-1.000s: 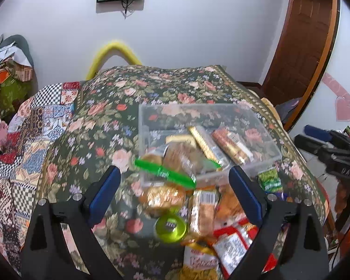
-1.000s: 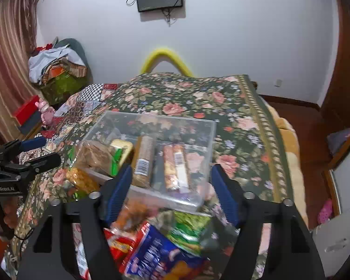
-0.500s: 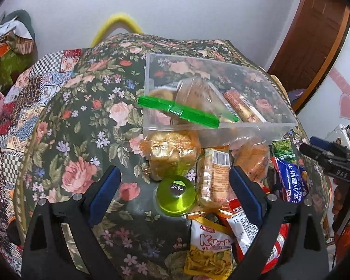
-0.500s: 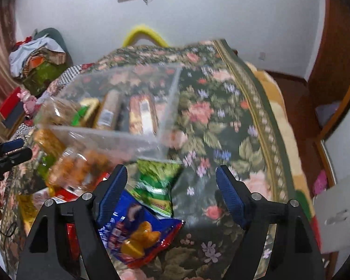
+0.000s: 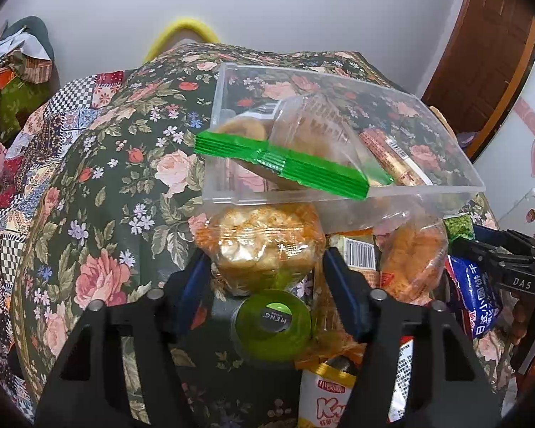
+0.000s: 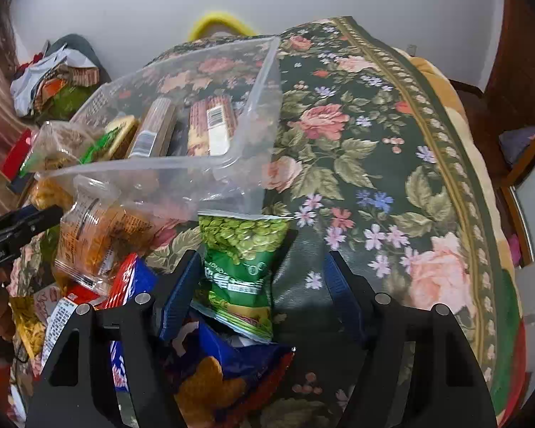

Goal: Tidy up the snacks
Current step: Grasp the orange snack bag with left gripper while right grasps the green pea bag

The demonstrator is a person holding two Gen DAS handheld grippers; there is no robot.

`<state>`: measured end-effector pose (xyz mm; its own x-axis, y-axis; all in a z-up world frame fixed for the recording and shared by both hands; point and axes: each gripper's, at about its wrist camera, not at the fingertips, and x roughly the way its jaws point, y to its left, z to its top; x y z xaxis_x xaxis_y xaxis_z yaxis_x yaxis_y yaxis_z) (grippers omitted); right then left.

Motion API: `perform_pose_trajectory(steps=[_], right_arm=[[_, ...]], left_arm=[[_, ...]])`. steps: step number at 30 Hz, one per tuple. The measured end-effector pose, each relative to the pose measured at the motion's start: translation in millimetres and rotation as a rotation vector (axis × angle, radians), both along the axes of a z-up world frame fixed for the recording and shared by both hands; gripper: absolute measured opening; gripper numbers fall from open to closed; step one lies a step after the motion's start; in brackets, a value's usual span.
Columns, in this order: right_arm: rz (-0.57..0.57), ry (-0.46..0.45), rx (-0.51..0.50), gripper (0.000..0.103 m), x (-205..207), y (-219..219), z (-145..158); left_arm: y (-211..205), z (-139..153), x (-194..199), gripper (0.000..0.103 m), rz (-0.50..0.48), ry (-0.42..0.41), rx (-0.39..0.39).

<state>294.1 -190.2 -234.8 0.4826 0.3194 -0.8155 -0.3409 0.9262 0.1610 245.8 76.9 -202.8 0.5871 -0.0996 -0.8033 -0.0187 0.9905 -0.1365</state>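
As both hands sink toward the bed, left tongs [image 5: 264, 271]: much nearer the pile than a second ago, and their jaws have just been closing.
Left tongs, state: narrowed around the clear pack of golden puffs [image 5: 264, 242], one pad at each side of it. Whether they press on it yet, I cannot tell.
Golden puffs, place: on the floral bed cover [image 5: 100, 214], against the near wall of the clear bin [image 5: 224, 185], just beyond the green round tin [image 5: 271, 324].
Clear bin, contents: already holds a green-sealed bag [image 5: 281, 164] and several bar-shaped packs. It is part filled, with room left.
Loose pile, place: the other packets lie outside the bin, in front of its near wall, between the two tongs.
Right tongs [image 6: 258, 281]: also lower than before, with jaws that have just been closing a little.
Right tongs, state: released. The green pea packet [image 6: 242, 249] lies between the pads. The left pad is close to its edge and the right pad stands apart from it.
Green pea packet, place: flat on the bed, its top edge at the bin's near corner and its lower end over a blue packet [image 6: 228, 367].
Meaning for the task: in my judgement both hands have chosen a snack. The left is at the point of gripping, the right must close further, and both lifts into the bin remain to be done.
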Motion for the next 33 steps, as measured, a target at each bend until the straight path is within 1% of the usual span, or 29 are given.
perform_pose_trajectory(steps=[1, 2, 5, 7, 8, 9, 15, 20, 26, 33], right_arm=[[0.004, -0.003, -0.009, 0.067, 1, 2, -1], [0.005, -0.007, -0.018, 0.067, 1, 5, -1], [0.012, -0.009, -0.02, 0.058, 2, 8, -3], [0.019, -0.01, -0.021, 0.044, 2, 11, -3], [0.024, -0.012, -0.025, 0.039, 2, 11, -4], [0.027, -0.013, -0.029, 0.037, 2, 12, -4], [0.027, -0.023, -0.017, 0.034, -5, 9, -1], [0.018, -0.056, -0.024, 0.033, -17, 6, 11], [0.009, -0.117, 0.007, 0.033, -35, -3, 40], [0.023, -0.203, 0.028, 0.033, -46, -2, 74]], left_arm=[[0, -2, 1, 0.054, -0.005, 0.004, -0.004], [-1, -4, 2, 0.05, -0.01, 0.012, -0.004], [-4, -10, 2, 0.044, -0.009, 0.022, 0.029], [-3, -12, 2, 0.043, -0.01, 0.017, 0.031], [-3, -11, 1, 0.043, -0.01, 0.015, 0.029], [-2, -10, -1, 0.043, -0.012, 0.013, 0.025], [1, 3, -17, 0.043, -0.01, -0.016, 0.018], [5, 22, -33, 0.043, -0.004, -0.049, 0.01], [7, 50, -50, 0.043, -0.006, -0.1, 0.007], [4, 93, -56, 0.043, -0.023, -0.185, 0.0]])
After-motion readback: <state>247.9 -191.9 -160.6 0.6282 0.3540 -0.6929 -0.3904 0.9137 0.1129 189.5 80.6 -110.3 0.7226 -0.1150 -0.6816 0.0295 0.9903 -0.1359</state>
